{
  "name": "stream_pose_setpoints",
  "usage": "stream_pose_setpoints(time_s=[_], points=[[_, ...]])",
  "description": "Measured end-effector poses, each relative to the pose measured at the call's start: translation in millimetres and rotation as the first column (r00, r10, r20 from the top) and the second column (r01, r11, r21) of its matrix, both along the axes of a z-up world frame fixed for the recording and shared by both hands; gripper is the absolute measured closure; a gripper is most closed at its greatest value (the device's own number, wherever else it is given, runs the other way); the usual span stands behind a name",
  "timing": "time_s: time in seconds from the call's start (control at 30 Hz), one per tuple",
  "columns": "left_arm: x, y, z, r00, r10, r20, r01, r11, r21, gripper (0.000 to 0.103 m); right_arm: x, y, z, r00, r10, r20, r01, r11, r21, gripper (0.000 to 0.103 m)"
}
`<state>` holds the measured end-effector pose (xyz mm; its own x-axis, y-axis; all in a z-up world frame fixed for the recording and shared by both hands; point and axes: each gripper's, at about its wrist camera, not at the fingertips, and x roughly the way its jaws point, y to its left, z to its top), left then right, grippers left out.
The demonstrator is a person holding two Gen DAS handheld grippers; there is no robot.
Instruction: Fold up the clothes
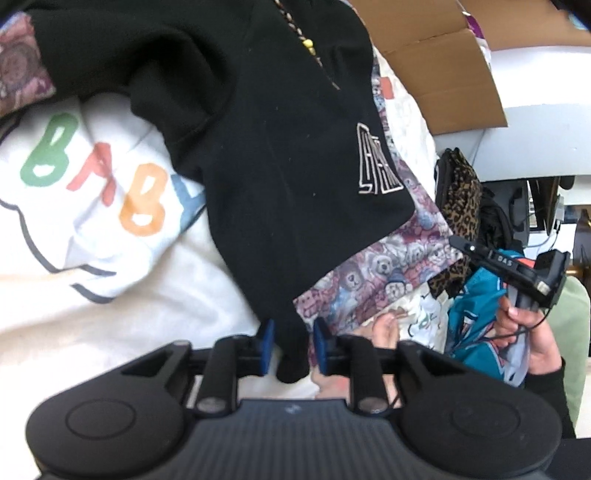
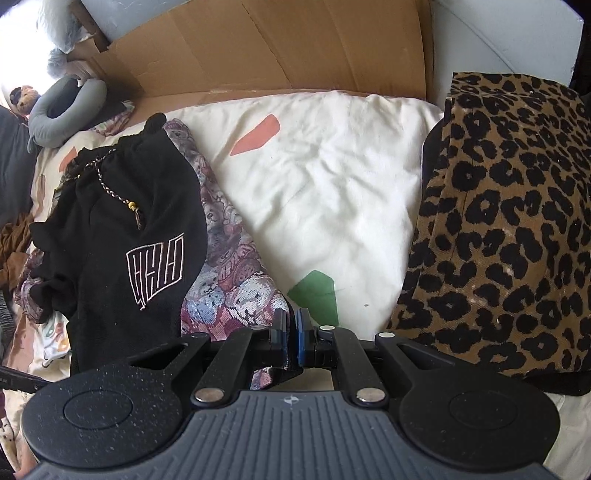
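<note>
Here the black shorts lie spread over a teddy-print cloth on the bed, white outline logo up, braided drawstring at the far end; the left tongs are clamped on a narrow end of the shorts, blue pads pressing the black fabric from both sides; the right tongs are together on the edge of the teddy-print cloth, just beside the shorts' hem; a white garment with coloured letters lies to the left of the shorts, partly under them; a leopard-print garment sits folded to the right on the cream sheet; cardboard stands behind the bed; a hand grips the right tool's handle.
</note>
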<state>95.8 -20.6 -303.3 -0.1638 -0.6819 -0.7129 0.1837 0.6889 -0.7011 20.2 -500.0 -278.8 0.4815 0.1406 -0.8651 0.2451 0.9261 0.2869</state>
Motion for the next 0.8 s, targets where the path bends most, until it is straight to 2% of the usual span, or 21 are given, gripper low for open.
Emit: stream_pose_setpoints(time_s=[0.07,0.37,0.43,0.47,0.5,0.53,0.8], points=[[-4,-6,-4,1.0,-0.013,0.01,0.013,1.0,0.003,0.056,1,-1,1,1.0,-0.002,0.007,0.002,1.0,-0.002,0.1],[-22,-14,-24,0.999,-0.039,0.017,0.04,0.998,-0.043,0.056,4,-3,4,1.0,-0.003,0.02,0.003,1.0,-0.008,0.1],[-25,-15,-24,0.999,-0.041,0.014,0.042,0.997,-0.064,0.06,3,-3,4,1.0,-0.005,0.02,0.005,1.0,-0.006,0.1],[-26,-15,-21,0.999,-0.044,0.007,0.044,0.997,-0.07,0.074,3,-3,5,1.0,-0.006,0.023,0.006,1.0,-0.005,0.1],[-26,-15,-18,0.999,-0.046,0.0,0.046,0.996,-0.076,0.102,2,-3,6,1.0,-0.007,0.026,0.007,1.0,-0.004,0.1],[-26,-16,-15,0.999,-0.049,-0.007,0.048,0.995,-0.083,0.098,2,-3,7,1.0,-0.008,0.029,0.008,1.0,-0.004,0.1],[-28,-17,12,0.996,-0.064,-0.065,0.054,0.988,-0.142,0.101,-6,-7,36,0.997,-0.019,0.079,0.019,1.0,-0.008,0.1]])
